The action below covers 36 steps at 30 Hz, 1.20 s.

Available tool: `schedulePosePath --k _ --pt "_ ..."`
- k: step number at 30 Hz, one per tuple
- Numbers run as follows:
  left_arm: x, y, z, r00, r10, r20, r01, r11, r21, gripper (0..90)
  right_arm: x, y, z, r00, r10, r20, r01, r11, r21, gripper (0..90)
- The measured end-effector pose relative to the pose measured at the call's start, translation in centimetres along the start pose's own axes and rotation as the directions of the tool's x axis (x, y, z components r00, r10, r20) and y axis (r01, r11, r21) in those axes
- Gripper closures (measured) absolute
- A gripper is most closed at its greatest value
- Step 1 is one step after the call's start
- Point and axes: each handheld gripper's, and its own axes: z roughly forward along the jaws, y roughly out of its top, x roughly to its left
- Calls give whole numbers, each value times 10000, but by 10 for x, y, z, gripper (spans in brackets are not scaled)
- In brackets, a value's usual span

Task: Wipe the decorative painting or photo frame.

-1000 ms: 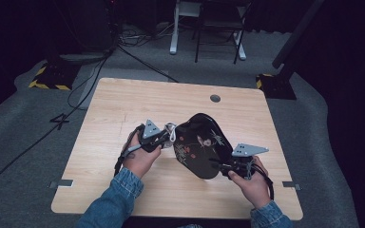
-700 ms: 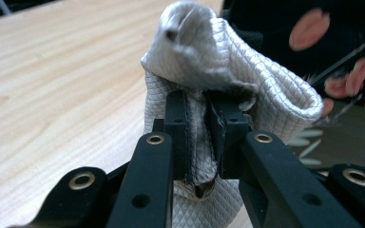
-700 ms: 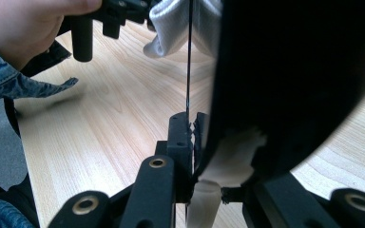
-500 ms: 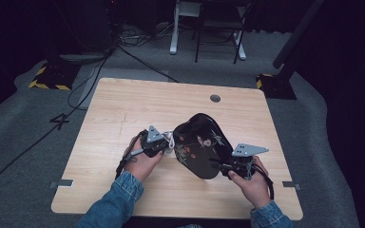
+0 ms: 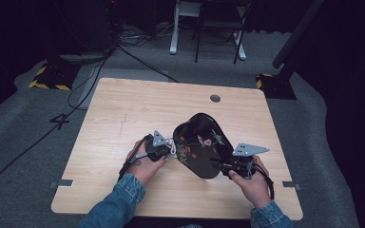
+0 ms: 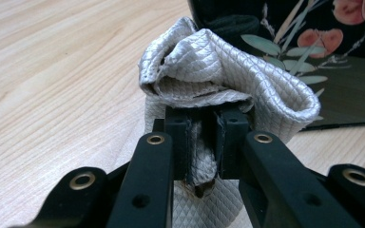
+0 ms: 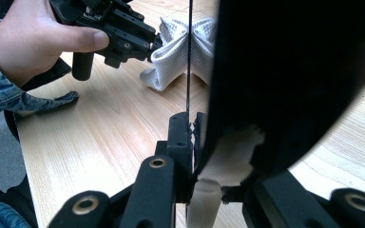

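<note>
A pale wooden tabletop (image 5: 123, 123) is standing on grey carpet (image 5: 24, 137). A small round hole (image 5: 215, 98) is sitting near the tabletop's far edge. Beyond that edge, a white chair frame (image 5: 208, 28) is standing, and black cables (image 5: 123, 47) are trailing across the carpet to the tabletop's far left.

Blue denim sleeves (image 5: 119, 202), black grippers
</note>
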Motion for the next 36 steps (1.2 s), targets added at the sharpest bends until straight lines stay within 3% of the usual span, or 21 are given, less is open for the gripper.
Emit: schedulePosePath --k 12,22,29,36 --pt "-7 -3 8 9987 499 107 -506 9958 759 789 -1 0 0 10000 21 -10 -21 10000 -21 795" --pt "-9 -5 14 9959 766 472 -819 9892 1217 787 -1 0 -1 10000 9 -30 -9 10000 -19 795" --pt "-4 -5 9 9972 513 537 -568 9926 1076 789 -1 0 -1 10000 -29 23 29 10000 -20 795" --pt "13 -6 -16 9995 -218 249 207 9988 443 791 -1 0 -1 10000 -32 17 32 10000 -54 795"
